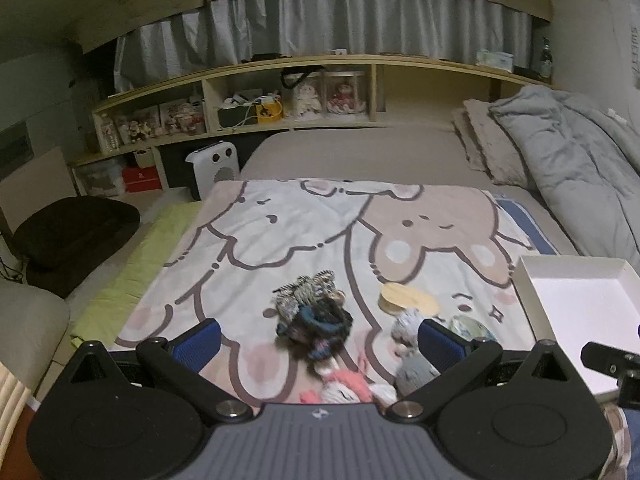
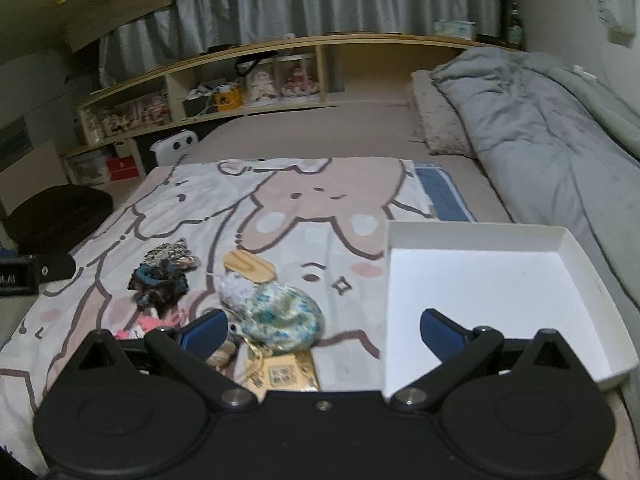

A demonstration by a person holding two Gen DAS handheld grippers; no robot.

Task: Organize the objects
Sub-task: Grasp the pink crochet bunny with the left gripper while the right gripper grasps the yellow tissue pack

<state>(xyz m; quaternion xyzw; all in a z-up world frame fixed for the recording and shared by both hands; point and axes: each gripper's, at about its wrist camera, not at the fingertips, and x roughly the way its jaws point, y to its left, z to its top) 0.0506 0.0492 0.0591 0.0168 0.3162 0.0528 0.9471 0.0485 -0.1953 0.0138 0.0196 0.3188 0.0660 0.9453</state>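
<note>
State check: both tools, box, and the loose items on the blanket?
Left tool: open, empty.
Right tool: open, empty.
White box: open-topped, empty, on the bed.
Dark scrunchie pile: loose on blanket, outside box.
Floral pouch: on blanket, outside box.
Wooden disc: lying flat, outside box.

A pile of scrunchies (image 2: 162, 276) is spread on the blanket (image 2: 280, 200) over the bed, left of the pouch (image 2: 286, 312), with the tray (image 2: 480, 280) placed right.
</note>
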